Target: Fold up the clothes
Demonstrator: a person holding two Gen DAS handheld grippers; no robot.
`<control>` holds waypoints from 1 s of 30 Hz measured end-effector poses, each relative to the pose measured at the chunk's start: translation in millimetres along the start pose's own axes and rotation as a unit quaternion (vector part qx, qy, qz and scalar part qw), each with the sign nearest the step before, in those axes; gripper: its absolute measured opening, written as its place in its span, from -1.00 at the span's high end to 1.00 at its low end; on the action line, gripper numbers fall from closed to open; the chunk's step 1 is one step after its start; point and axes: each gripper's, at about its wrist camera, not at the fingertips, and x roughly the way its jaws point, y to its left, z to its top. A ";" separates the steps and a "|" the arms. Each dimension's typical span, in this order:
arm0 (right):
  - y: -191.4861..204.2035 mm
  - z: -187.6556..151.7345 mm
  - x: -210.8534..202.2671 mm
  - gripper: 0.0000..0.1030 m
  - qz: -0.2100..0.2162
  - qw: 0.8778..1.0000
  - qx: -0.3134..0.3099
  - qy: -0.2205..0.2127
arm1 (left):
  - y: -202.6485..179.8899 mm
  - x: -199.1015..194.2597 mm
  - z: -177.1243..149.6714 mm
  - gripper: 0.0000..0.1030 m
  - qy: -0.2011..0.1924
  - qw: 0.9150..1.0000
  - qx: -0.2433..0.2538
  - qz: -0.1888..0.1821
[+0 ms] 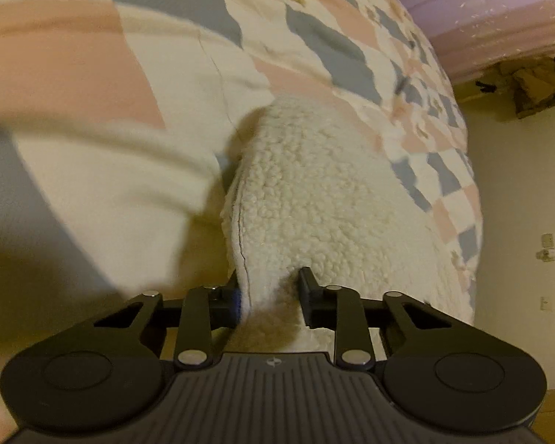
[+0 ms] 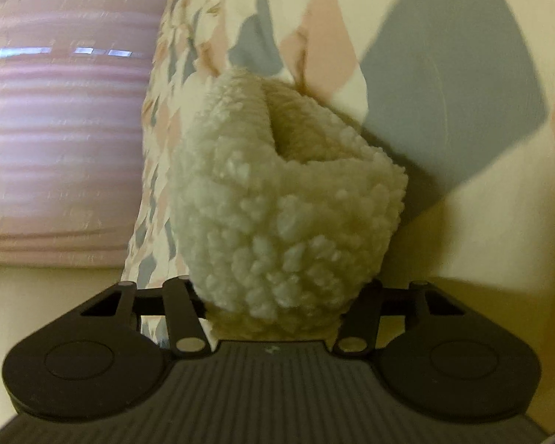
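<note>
Gripping the fleece garment (image 1: 314, 192) with both tools at once is the step here, so the trick is keeping the 2 pinches even; the left gripper (image 1: 272, 296) has its jaws clenched on a thin fold along the stitched edge, and the right gripper (image 2: 273, 307) is grasping a much fatter bunched wad of the same cream sherpa (image 2: 277, 192), jaws standing wider around it. Honestly I'd judge the right bite as the sloppy one; a thick wad like that tends to slip or drag extra layers along, so a steady lift with both hands level seems the way to go, pulling the cloth taut between them before laying it over.

The garment sits on a checked quilt (image 1: 351, 48) in pink, grey and cream, draped from the grippers onto it; how much of it lies beyond the bunches I can't tell, both views are filled with fleece.

Room-wise: the quilt's edge drops off on the right of the left view, with a bare wall (image 1: 514, 185) past it; a pinkish striped curtain (image 2: 55, 129) hangs on the left of the right view. Open quilt lies ahead, so that's the side to fold toward.
</note>
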 end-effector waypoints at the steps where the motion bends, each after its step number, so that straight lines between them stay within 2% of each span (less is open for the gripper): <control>1: 1.1 9.2 -9.9 0.02 -0.001 1.000 -0.009 0.011 | -4.8 -3.0 -12.2 0.52 0.005 1.000 0.000 -0.002; 5: -1.8 56.6 -62.0 0.02 -0.025 0.996 -0.051 0.076 | -29.3 -4.0 -82.3 0.51 0.050 0.998 -0.017 -0.024; 8: -10.3 99.0 -106.8 0.02 -0.055 0.987 -0.082 0.124 | -55.9 3.9 -143.9 0.51 0.104 0.994 -0.030 -0.032; 12: -20.9 171.2 -154.4 0.03 -0.104 0.968 -0.147 0.176 | -100.8 15.0 -198.5 0.51 0.154 0.988 0.013 -0.013; 15: -13.4 238.7 -165.3 0.03 -0.130 0.941 -0.224 0.218 | -133.8 23.1 -204.3 0.51 0.145 0.988 0.053 0.003; 18: 5.8 294.4 -143.4 0.02 -0.132 0.906 -0.307 0.260 | -159.9 38.3 -183.7 0.45 0.119 0.989 0.092 0.001; 21: 9.0 326.1 -101.5 -0.16 -0.120 0.884 -0.329 0.310 | -187.4 66.4 -148.4 0.20 0.094 0.985 0.144 -0.005; 22: 5.4 330.2 -90.1 -0.36 -0.128 0.882 -0.325 0.315 | -195.9 79.8 -135.1 0.07 0.090 0.983 0.161 -0.003; 23: 1.9 331.1 -85.1 -0.49 -0.137 0.884 -0.321 0.311 | -206.8 95.3 -124.3 0.04 0.092 0.980 0.174 0.000; 25: -3.2 327.5 -88.8 -0.63 -0.150 0.895 -0.309 0.284 | -221.7 122.9 -108.6 0.00 0.101 0.975 0.199 -0.007; 26: -4.5 325.9 -91.3 -0.63 -0.154 0.902 -0.303 0.266 | -228.2 134.4 -103.1 -0.08 0.103 0.973 0.208 -0.011; 28: -4.1 320.7 -114.9 -0.64 -0.156 0.923 -0.291 0.199 | -233.4 157.8 -92.9 -0.21 0.109 0.971 0.209 -0.028; 30: -6.6 313.5 -142.3 -0.71 -0.166 0.944 -0.262 0.114 | -228.8 178.5 -85.3 -0.25 0.126 0.972 0.195 -0.048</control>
